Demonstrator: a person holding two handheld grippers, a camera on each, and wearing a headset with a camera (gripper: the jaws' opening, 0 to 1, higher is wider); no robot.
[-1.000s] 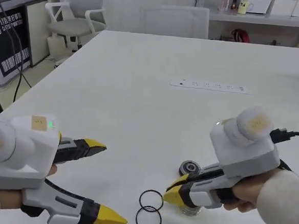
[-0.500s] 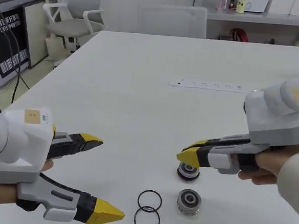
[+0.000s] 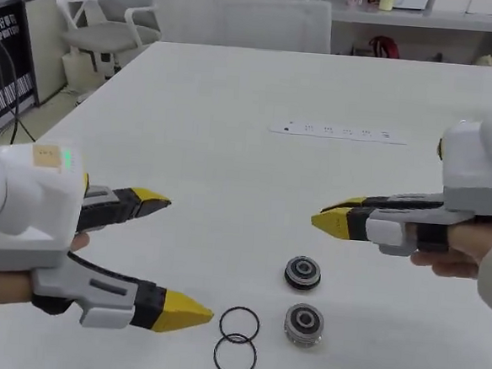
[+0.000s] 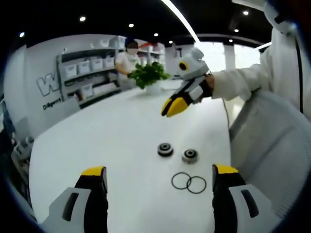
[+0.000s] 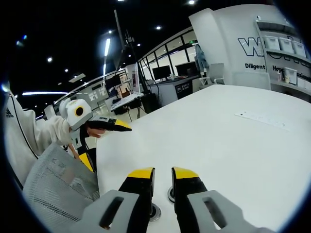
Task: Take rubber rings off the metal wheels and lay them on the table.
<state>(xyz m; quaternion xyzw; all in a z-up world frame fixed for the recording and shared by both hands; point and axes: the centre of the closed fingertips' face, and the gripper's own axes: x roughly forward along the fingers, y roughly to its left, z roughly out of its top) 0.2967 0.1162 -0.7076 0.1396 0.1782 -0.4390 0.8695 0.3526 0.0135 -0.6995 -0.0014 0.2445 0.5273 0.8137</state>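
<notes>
Two small metal wheels stand on the white table (image 3: pixel 233 133): the far wheel (image 3: pixel 302 272) has a dark rim, the near wheel (image 3: pixel 304 321) looks bare silver. Two black rubber rings (image 3: pixel 237 339) lie flat and overlapping just left of them. My left gripper (image 3: pixel 176 257) hovers wide open to the left of the rings, nothing between its jaws. The left gripper view shows the wheels (image 4: pixel 177 152) and rings (image 4: pixel 188 182) ahead of the left gripper (image 4: pixel 159 171). My right gripper (image 3: pixel 328 221) hangs shut and empty above and right of the wheels; its own view shows the right gripper (image 5: pixel 163 174) with jaws close together.
A white power strip (image 3: pixel 334 131) lies further back on the table. Office chairs (image 3: pixel 109 31) stand past the far left corner. The table's left edge runs close by my left hand. A grey mesh chair (image 5: pixel 53 189) sits behind the left gripper.
My right gripper has lifted off the near wheel and drawn back up and to the right, leaving that wheel standing free. The left gripper stays open in about the same place.
</notes>
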